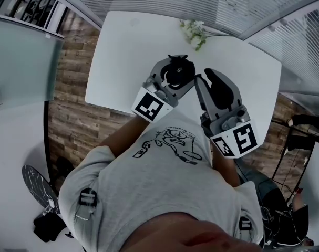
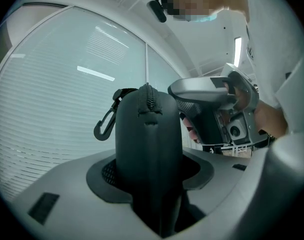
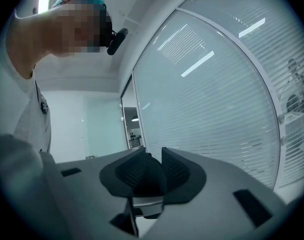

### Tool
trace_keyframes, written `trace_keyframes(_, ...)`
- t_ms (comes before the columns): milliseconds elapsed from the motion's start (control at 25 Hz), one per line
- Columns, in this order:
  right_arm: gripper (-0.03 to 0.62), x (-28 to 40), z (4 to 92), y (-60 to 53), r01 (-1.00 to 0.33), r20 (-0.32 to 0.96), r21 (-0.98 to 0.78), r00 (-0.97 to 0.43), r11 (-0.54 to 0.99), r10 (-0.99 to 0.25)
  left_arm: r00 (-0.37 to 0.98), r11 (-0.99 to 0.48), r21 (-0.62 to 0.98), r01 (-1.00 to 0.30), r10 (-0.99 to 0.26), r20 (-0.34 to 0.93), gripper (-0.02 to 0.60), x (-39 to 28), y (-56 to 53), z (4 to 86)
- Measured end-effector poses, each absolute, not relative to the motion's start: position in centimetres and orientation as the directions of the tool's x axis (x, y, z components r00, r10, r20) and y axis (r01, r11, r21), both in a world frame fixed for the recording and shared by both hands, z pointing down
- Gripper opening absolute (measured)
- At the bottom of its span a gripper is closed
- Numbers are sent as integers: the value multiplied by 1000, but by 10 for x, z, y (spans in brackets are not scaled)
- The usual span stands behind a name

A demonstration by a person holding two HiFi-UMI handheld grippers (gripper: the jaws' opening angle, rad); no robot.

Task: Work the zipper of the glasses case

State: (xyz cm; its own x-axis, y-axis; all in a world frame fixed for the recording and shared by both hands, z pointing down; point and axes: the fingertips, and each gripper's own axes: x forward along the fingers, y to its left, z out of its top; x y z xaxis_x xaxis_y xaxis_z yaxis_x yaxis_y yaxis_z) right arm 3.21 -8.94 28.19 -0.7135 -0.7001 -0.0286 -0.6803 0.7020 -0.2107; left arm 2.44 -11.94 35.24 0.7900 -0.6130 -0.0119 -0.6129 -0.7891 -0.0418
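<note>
The black glasses case [image 2: 149,144] stands upright between the jaws of my left gripper [image 2: 149,170], which is shut on it. Its zipper [image 2: 149,100] runs over the top end, and a black snap hook [image 2: 105,125] hangs off its left side. In the head view my left gripper [image 1: 177,71] holds the case [image 1: 175,76] in front of the person's chest, above the table's near edge. My right gripper [image 1: 207,76] is raised just right of the case and apart from it. In its own view, my right gripper [image 3: 157,165] stands open with nothing between the pads.
A white table [image 1: 122,51] lies below, with a small bunch of white flowers [image 1: 194,31] at its far edge. Glass walls with blinds stand behind it. Wood flooring runs along the left, and a dark round object [image 1: 37,187] lies on the floor.
</note>
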Motion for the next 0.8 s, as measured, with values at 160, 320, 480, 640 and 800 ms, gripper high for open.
trace_keyframes(160,121,24,285,-88,-669,-21,-217,-725,711,-688,794,-792,-72,-607,-607,-19,245,29,-117,354)
trace_keyframes(320,138,21,285,-88,-663,-21,-223,-730,715,-683,799,-792,-116,-599,-601,-17,245,36,-116,355)
trace_keyframes(480,138,19,288,-87,-658,-16,-227,-735,718,-678,802,-792,-155,-591,-597,-6,245,41,-114,360)
trace_keyframes(640,125,16,292,-86,-660,-8,-225,-734,717,-679,802,-788,-179,-589,-598,-5,245,44,-114,363)
trace_keyframes(800,101,17,292,-83,-672,-2,-209,-726,710,-688,796,-784,-183,-593,-605,9,245,46,-112,365)
